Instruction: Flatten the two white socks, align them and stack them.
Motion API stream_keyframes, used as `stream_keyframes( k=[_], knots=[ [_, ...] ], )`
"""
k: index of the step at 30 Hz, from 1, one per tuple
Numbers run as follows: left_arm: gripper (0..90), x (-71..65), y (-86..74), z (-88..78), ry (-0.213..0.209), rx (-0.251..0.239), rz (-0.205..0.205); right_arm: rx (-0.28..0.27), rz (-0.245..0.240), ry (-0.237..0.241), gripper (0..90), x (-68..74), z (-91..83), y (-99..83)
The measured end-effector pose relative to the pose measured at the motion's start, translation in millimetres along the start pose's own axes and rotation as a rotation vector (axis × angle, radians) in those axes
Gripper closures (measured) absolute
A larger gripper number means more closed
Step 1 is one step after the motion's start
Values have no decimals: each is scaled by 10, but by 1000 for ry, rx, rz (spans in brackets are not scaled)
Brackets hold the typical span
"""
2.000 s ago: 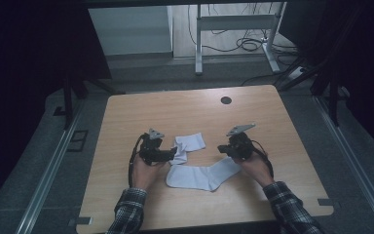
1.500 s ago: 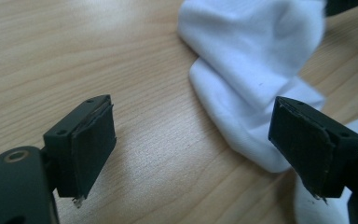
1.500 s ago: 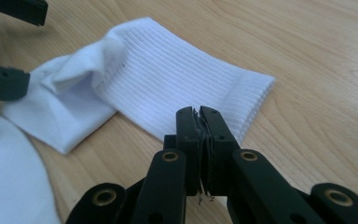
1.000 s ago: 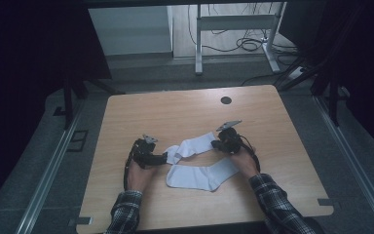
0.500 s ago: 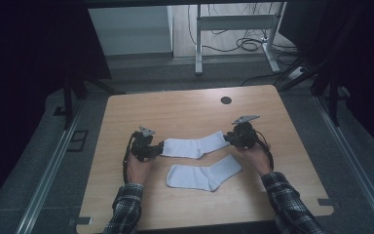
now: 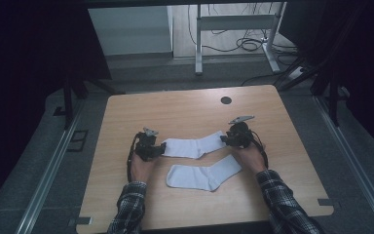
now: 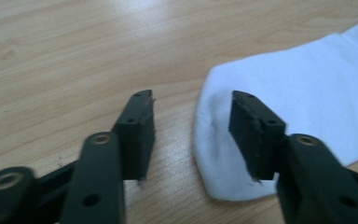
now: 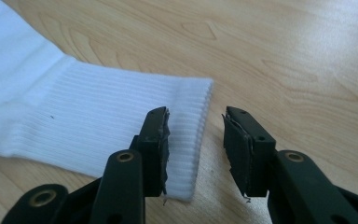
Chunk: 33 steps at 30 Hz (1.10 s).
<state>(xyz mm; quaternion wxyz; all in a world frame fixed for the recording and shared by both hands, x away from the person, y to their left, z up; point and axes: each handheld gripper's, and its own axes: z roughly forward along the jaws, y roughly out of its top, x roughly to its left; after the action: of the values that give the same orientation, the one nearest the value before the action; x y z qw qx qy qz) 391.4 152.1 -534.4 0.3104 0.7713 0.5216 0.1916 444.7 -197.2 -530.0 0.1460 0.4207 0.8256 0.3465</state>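
Note:
Two white socks lie flat on the wooden table [image 6: 185,109]. The far sock [image 6: 195,145] stretches between my grippers; the near sock [image 6: 204,175] lies just in front of it. My left gripper [image 6: 161,148] sits at the far sock's toe. Its jaws have just been closing and still stand apart [image 7: 192,100], with the toe's edge [image 7: 307,88] lying between them and under the right jaw, not pinched. My right gripper [image 6: 225,140] is at the cuff. Its jaws have just been opening [image 8: 196,114], and the ribbed cuff [image 8: 98,112] lies loose on the table between them.
A round black hole [image 6: 226,100] marks the table's far side. Bare wood surrounds the socks on all sides. Beyond the far edge are a dark floor, cables and a metal frame [image 6: 233,22].
The far sock went from bunched to stretched out flat as my right gripper drew the cuff to the right. The right jaws then let go of the cuff, and the left jaws narrowed around the toe.

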Motion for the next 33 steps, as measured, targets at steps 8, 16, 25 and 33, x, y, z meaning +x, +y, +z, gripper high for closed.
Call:
stream_keyframes(
  k=[8,16,25,33],
  knots=[
    [841,-47,-28,9,-79,-4,6,32,15,34,835,43,-23,-10],
    [848,-32,39,-165,-107,-53,-5,13,3,47,840,60,-176,32],
    [846,-157,111,-524,-143,-82,51,-37,-46,67,840,127,-535,89],
    [845,-272,49,-811,-178,-94,82,-58,-67,102,840,157,-828,32]
  ],
)
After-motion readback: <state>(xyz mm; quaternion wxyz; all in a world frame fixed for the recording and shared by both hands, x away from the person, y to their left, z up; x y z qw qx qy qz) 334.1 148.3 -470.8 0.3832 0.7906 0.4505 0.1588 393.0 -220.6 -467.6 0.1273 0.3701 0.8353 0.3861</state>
